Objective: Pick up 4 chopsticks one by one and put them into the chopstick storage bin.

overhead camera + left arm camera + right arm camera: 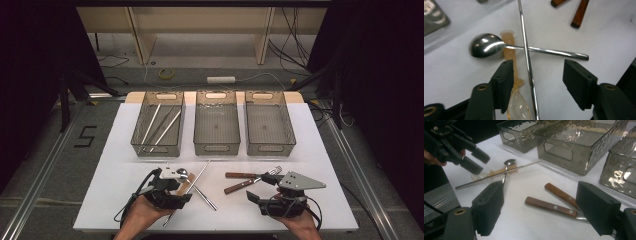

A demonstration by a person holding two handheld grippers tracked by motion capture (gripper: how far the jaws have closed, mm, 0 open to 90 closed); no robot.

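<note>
My left gripper hangs open over a crossed pile near the table's front left. A long metal chopstick runs up between its jaws, and neither pad presses on it. An amber plastic spoon lies beside the left pad. A metal spoon lies crosswise under the chopstick. In the high view the left gripper sits just above the spoon. My right gripper stands open and holds nothing, low over two wood-handled utensils.
Three grey see-through bins stand in a row at the back: the left one holds several long metal sticks, while the middle and right hold nothing. A fork head lies by the right gripper.
</note>
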